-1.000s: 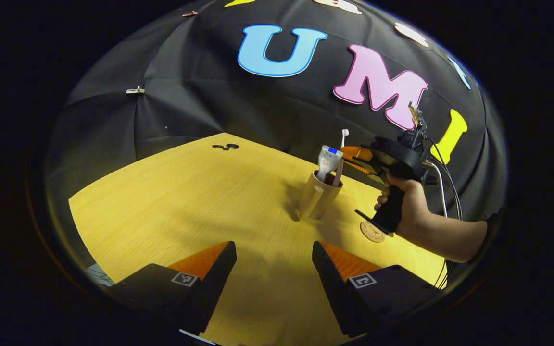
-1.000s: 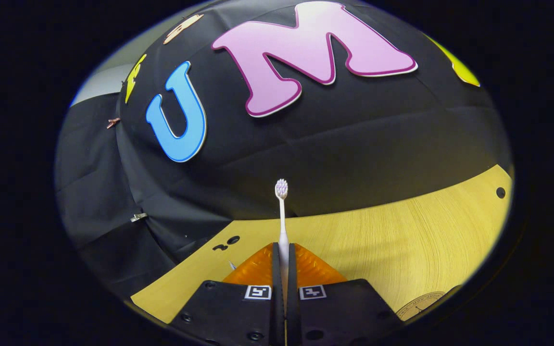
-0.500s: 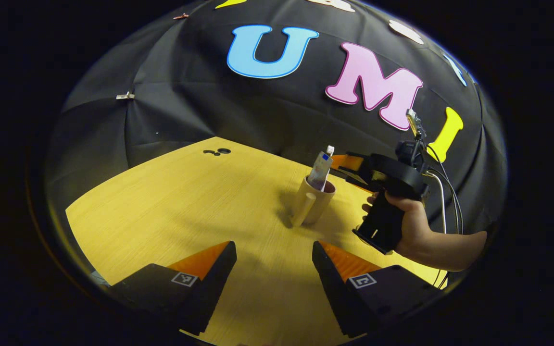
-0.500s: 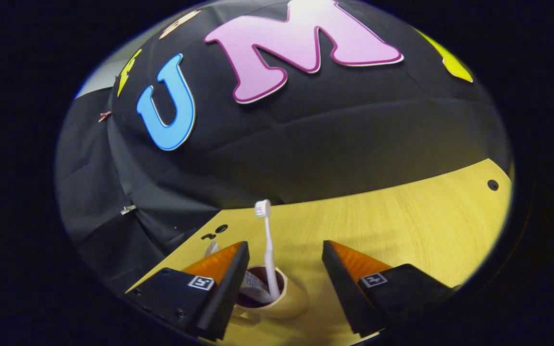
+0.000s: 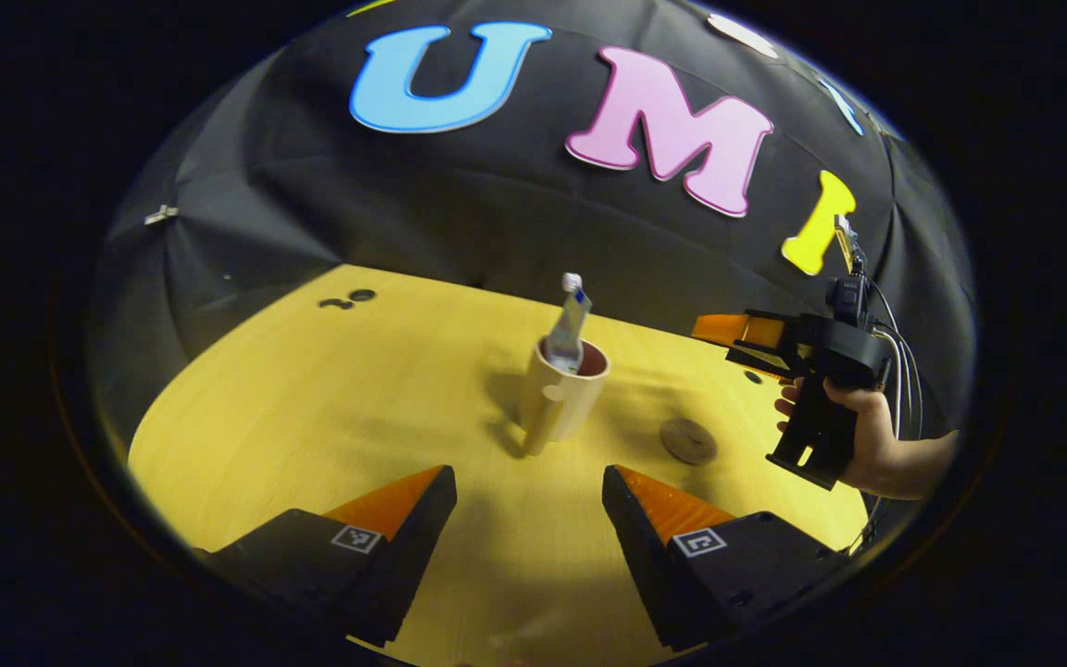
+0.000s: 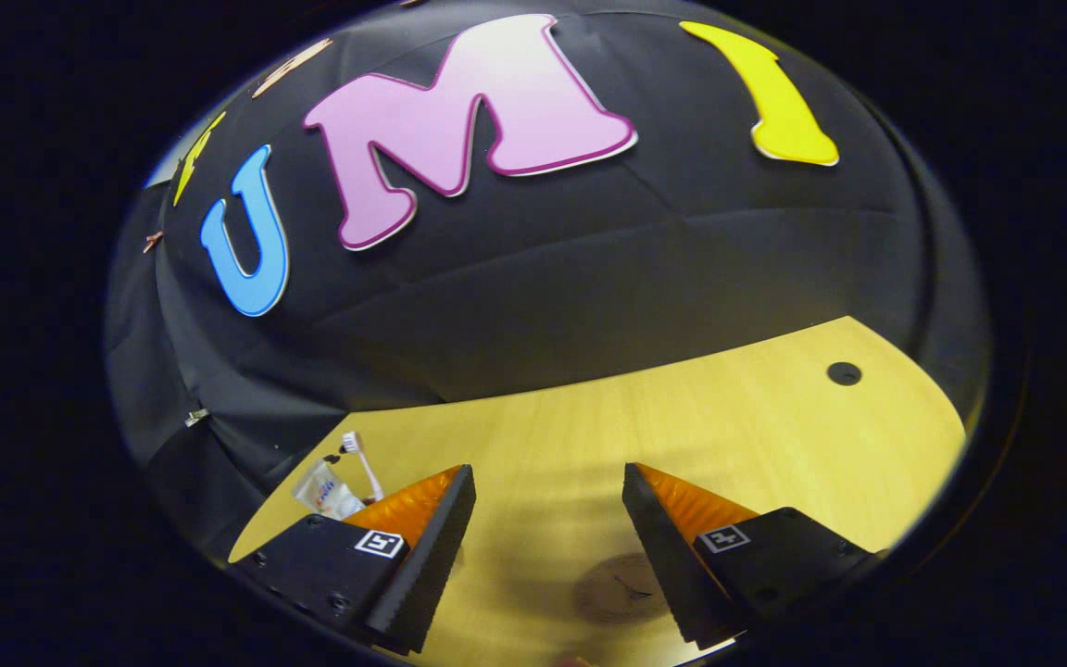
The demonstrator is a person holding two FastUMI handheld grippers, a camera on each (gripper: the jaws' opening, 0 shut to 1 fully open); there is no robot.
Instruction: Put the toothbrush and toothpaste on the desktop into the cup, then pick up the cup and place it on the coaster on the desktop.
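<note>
Metal clip (image 5: 160,215) on the black cloth (image 5: 459,204); round hole (image 6: 844,373) in tabletop (image 6: 728,435).

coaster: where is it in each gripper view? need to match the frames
Left gripper view: the coaster lies right of centre on the desktop, right of the cup.
Right gripper view: it lies at bottom centre, in shadow between the right gripper and its own fingers' bases.
Shared landmark: the toothbrush head, standing above the toothpaste.

A staged recording booth, not a home: black cloth wall (image 5: 496,222) pinned with a metal clip (image 5: 161,215) at nine o'clock, behind a bare yellow wood-grain desktop (image 5: 330,408).
</note>
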